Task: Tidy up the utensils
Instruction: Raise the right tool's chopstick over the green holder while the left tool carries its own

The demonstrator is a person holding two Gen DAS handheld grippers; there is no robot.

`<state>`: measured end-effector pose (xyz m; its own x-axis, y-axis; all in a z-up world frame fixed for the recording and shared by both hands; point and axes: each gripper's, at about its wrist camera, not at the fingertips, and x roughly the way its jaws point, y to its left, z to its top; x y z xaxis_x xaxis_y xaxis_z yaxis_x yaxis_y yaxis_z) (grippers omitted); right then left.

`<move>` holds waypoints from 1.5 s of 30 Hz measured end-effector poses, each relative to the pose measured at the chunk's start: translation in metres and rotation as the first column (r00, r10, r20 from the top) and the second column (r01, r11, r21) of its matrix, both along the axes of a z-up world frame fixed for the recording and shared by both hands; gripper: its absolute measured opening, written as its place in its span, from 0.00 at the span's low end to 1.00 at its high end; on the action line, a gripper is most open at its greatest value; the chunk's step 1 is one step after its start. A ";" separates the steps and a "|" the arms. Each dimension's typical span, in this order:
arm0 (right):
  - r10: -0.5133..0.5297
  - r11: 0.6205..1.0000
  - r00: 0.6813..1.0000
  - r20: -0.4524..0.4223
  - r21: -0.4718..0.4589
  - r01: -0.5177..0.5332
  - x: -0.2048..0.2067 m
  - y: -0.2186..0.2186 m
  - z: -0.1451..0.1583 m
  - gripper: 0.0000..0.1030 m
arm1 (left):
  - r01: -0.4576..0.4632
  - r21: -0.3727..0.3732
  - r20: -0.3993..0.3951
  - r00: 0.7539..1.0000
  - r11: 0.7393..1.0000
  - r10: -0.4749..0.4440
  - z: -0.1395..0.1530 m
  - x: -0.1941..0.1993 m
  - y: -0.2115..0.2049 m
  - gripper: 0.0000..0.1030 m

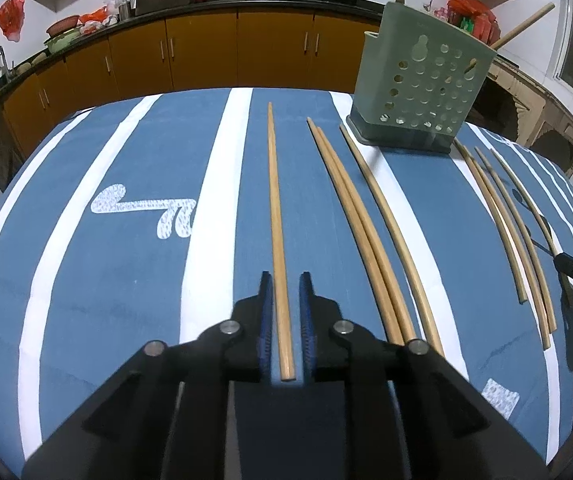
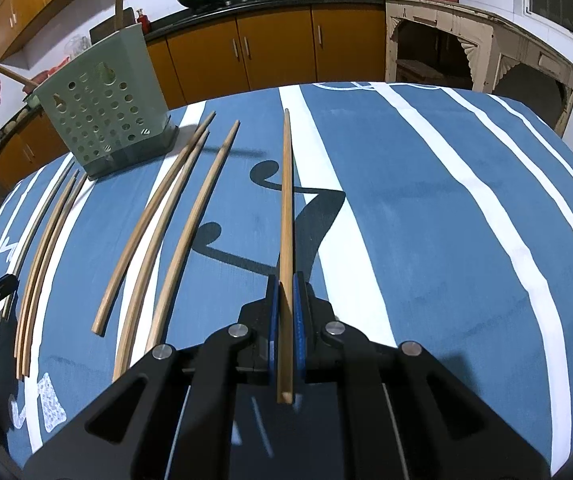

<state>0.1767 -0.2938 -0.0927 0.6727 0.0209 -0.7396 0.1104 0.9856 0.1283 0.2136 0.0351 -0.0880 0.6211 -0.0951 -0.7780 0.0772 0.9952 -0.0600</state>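
Clamping a slim wooden chopstick (image 2: 285, 240), right tool (image 2: 285, 292); left tool (image 1: 286, 280) released

wooden chopsticks (image 1: 360, 216) lie lengthwise in a loose row on the striped cloth, narrow tips toward the green perforated holder (image 1: 418, 80). the holder stands upright beyond them, one chopstick (image 1: 522, 28) leaning out of its top.

No text can be read; the blue tablecloth (image 1: 126, 280) carries only white and dark squiggle marks.
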 end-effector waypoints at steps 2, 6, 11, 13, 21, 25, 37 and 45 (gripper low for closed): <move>0.003 1.000 1.000 0.006 -0.008 -0.003 -0.003 0.001 -0.001 0.08 | 0.002 0.005 0.001 1.000 1.000 -0.002 0.000 -0.003 -0.002 0.22; 0.004 1.000 1.000 0.008 0.004 -0.004 -0.005 0.000 -0.001 0.08 | -0.013 0.009 0.001 1.000 1.000 0.013 0.000 -0.005 -0.003 0.18; -0.003 0.999 1.000 0.013 0.039 0.002 -0.009 -0.003 0.001 0.08 | -0.034 -0.005 -0.006 0.999 0.999 0.034 0.000 -0.007 0.005 0.08; -0.006 0.999 0.999 0.032 0.037 0.004 -0.013 -0.003 0.006 0.08 | -0.025 0.005 -0.011 1.000 1.000 0.025 0.001 -0.009 0.004 0.08; -0.015 1.000 0.989 0.145 0.013 0.013 -0.024 -0.009 0.045 0.08 | -0.010 0.003 0.058 0.998 1.000 0.010 0.032 -0.021 0.012 0.08; -0.020 1.000 0.981 0.194 0.007 0.019 -0.028 -0.011 0.061 0.08 | -0.001 0.005 0.132 0.991 1.000 0.000 0.058 -0.028 0.014 0.08; -0.020 1.000 0.946 0.324 0.013 0.016 -0.035 -0.012 0.103 0.08 | -0.009 -0.072 0.321 0.946 0.997 0.031 0.123 -0.037 0.019 0.08; -0.013 0.999 0.927 0.374 0.036 0.000 -0.035 -0.011 0.121 0.08 | 0.004 -0.098 0.398 0.917 0.995 0.035 0.151 -0.037 0.013 0.08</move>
